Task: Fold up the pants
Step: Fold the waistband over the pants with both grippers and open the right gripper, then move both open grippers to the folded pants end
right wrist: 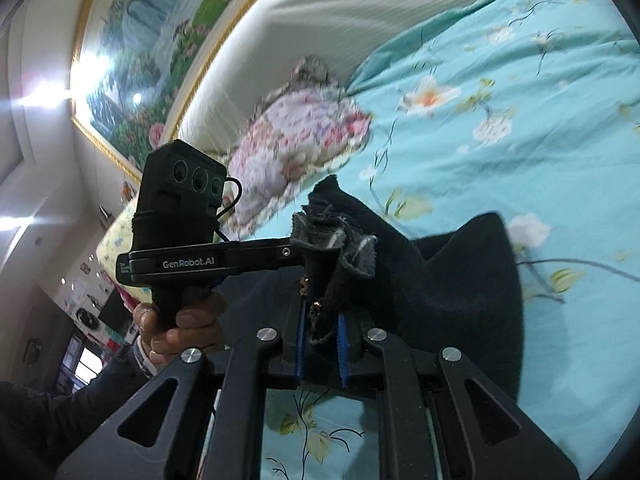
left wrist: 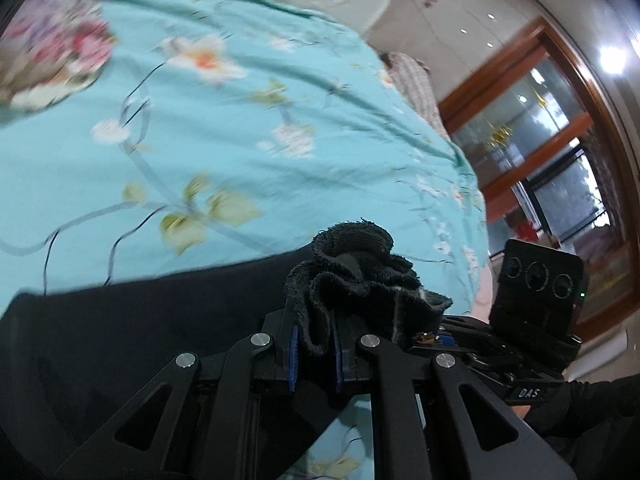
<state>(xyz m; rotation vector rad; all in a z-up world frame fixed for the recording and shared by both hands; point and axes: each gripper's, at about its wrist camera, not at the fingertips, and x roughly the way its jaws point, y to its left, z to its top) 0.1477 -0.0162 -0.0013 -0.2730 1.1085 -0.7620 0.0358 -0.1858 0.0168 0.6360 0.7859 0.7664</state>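
Note:
Black pants (left wrist: 120,320) lie partly on a turquoise floral bedsheet (left wrist: 240,128), with one end lifted and bunched. In the left wrist view my left gripper (left wrist: 314,332) is shut on that frayed black bunch between its blue pads (left wrist: 294,356). Close on the right is the other tool's camera housing (left wrist: 536,280). In the right wrist view my right gripper (right wrist: 322,328) is shut on the same bunched end of the pants (right wrist: 460,280), which drape off to the right over the bedsheet (right wrist: 500,100). A hand (right wrist: 180,320) holds the left tool's handle just to the left.
A floral pillow (right wrist: 304,132) lies at the head of the bed below a cream headboard (right wrist: 340,4) and a gilt-framed landscape painting (right wrist: 152,52). A striped pillow (left wrist: 416,84) sits at the bed's far edge, beside a wooden-framed glass door (left wrist: 540,120).

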